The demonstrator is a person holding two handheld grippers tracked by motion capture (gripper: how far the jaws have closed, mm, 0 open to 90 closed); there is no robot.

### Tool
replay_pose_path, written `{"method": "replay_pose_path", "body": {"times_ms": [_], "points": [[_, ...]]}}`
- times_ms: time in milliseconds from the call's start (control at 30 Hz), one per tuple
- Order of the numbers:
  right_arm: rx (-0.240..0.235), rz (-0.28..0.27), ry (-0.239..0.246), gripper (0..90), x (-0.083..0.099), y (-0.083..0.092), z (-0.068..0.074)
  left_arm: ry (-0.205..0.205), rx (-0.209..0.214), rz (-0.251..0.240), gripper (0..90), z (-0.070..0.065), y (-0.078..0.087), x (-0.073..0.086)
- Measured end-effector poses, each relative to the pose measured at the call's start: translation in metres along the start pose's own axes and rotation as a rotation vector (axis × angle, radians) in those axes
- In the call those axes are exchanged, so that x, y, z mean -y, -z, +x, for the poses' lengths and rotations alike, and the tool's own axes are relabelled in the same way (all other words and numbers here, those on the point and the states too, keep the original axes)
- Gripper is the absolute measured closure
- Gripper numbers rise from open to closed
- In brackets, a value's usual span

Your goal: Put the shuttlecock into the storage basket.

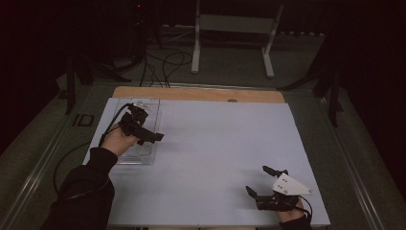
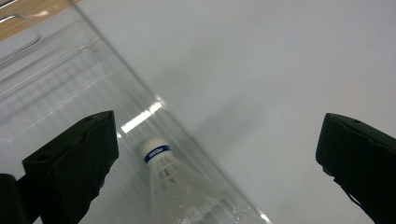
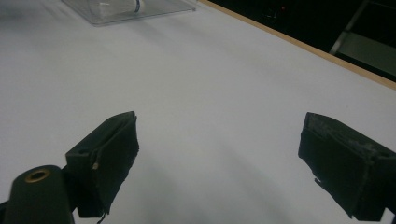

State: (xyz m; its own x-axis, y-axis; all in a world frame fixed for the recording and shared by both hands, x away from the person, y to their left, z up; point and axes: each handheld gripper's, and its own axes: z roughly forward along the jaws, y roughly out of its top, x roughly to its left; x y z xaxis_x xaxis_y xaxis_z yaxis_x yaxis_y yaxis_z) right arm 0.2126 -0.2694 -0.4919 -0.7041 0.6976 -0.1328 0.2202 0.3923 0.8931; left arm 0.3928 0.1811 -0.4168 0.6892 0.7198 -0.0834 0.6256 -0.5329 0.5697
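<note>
Inside the clear plastic tray point(image 2: 56, 70) at the left side of the table point(image 1: 215, 143) lies a white shuttlecock point(image 2: 166, 172), its blue-banded cork end pointing toward the far end of the tray, close to the tray's right wall. The main risk from here, as a judgement, is that the left gripper point(image 1: 155, 136), hanging just above the tray, clips that thin wall or the feathers on any careless move; the light tray could slide on the smooth white sheet, and the shuttlecock could roll or be flicked out. The left gripper's jaws stand spread wide, released, with nothing between them and touching nothing. The right gripper point(image 1: 261, 179) rests near the table's front right corner, its jaws also wide apart and empty, well apart from the tray.
</note>
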Motion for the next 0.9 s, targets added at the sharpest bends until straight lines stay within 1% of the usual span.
{"method": "replay_pose_path", "body": {"times_ms": [67,100,133,167,200,367,433,500,633,767,800,833,867,900], "points": [[0.0,0.0,0.0,11.8,0.0,0.0,0.0,-0.005,0.01,0.003,0.2,-0.003,0.0,-0.001],[0.0,0.0,0.0,11.8,0.0,0.0,0.0,0.005,0.022,0.016,0.2,-0.004,-0.001,-0.002],[0.0,-0.001,-0.001,11.8,0.0,0.0,0.0,0.004,0.036,0.025,0.2,-0.005,-0.002,-0.003],[0.0,-0.001,0.0,11.8,0.0,0.0,0.0,0.003,0.039,0.026,0.2,-0.007,-0.003,-0.003],[0.0,-0.001,-0.001,11.8,0.0,0.0,0.0,-0.009,0.036,0.026,0.2,-0.009,-0.003,-0.004],[0.0,-0.003,-0.004,11.8,0.0,0.0,0.0,-0.034,0.033,0.008,0.2,-0.016,-0.003,-0.008],[0.0,-0.002,-0.004,11.8,0.0,0.0,0.0,-0.046,0.039,0.007,0.2,-0.017,-0.003,-0.009],[0.0,-0.005,-0.004,11.8,0.0,0.0,-0.001,-0.055,0.054,0.009,0.2,-0.02,-0.002,-0.011],[-0.001,-0.003,-0.004,11.8,0.0,0.0,-0.001,-0.065,0.069,-0.003,0.1,-0.026,-0.001,-0.013],[-0.003,-0.001,-0.006,11.8,0.0,0.0,0.0,-0.076,0.087,0.005,0.1,-0.031,-0.003,-0.015],[-0.002,-0.001,-0.006,11.8,0.001,-0.001,0.0,-0.083,0.085,0.006,0.1,-0.032,-0.003,-0.016],[-0.002,0.0,-0.005,11.8,0.001,0.0,-0.001,-0.089,0.071,-0.009,0.1,-0.034,-0.002,-0.016],[-0.003,0.0,-0.007,11.8,0.001,0.0,-0.001,-0.087,0.067,-0.019,0.1,-0.035,-0.002,-0.017],[-0.003,0.0,-0.007,11.8,0.001,0.0,-0.001,-0.088,0.075,-0.024,0.1,-0.035,-0.001,-0.018]]}}
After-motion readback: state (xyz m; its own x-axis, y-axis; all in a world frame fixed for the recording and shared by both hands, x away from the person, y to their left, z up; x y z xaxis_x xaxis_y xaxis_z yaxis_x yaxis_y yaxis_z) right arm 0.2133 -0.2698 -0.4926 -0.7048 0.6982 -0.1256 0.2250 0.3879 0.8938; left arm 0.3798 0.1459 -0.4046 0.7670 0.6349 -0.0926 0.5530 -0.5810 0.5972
